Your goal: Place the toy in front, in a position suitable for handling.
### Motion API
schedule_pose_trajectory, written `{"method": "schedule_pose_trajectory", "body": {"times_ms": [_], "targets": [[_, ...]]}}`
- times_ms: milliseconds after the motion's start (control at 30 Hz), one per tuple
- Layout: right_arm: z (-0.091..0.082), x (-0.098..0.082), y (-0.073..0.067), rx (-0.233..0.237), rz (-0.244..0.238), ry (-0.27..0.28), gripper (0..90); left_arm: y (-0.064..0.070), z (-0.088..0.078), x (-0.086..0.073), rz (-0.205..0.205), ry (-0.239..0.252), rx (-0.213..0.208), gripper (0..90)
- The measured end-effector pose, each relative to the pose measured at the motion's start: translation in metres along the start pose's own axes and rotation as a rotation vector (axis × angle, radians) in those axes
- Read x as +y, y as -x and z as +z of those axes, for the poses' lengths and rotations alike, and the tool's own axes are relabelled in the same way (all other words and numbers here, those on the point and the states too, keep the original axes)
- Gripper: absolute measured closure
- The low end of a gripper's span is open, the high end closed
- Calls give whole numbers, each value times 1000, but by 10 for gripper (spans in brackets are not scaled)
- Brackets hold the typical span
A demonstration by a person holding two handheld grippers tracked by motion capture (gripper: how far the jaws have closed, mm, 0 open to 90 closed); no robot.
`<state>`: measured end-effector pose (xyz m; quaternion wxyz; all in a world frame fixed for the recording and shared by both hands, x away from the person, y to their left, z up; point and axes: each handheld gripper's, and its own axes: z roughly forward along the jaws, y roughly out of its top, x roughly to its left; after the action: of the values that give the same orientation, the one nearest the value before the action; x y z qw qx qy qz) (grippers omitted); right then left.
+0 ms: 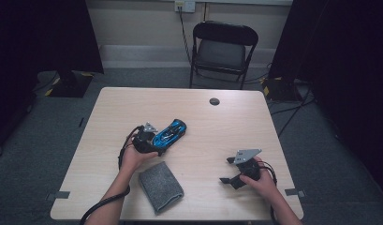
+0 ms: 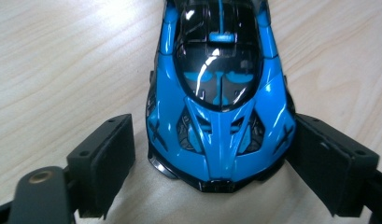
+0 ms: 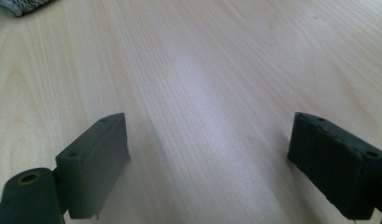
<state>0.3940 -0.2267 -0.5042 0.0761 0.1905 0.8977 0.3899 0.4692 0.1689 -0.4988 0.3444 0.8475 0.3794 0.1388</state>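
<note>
A blue-and-black toy sports car with a glossy dark canopy sits on the surface left of the high view's centre. The left hand-held gripper straddles one end of it with jaws spread; in the left gripper view the right jaw touches the car's flank while the left jaw stands apart. Just below it lies a folded grey cloth. At the lower right, the right hand-held gripper rests released over bare wood. A black folding chair stands beyond the far edge.
</note>
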Motion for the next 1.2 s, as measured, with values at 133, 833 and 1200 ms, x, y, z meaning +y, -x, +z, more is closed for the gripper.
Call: {"method": "schedule_pose_trajectory", "body": {"times_ms": [133, 833, 1200], "targets": [[0, 0, 0, 0, -1, -1, 112, -1, 2, -2, 39, 31, -2, 144], [1, 2, -10, -83, 79, -4, 113, 0, 5, -3, 51, 81, -34, 253], [1, 31, -35, -111, 146, -2, 276, 0, 5, -3, 52, 81, -32, 254]]}}
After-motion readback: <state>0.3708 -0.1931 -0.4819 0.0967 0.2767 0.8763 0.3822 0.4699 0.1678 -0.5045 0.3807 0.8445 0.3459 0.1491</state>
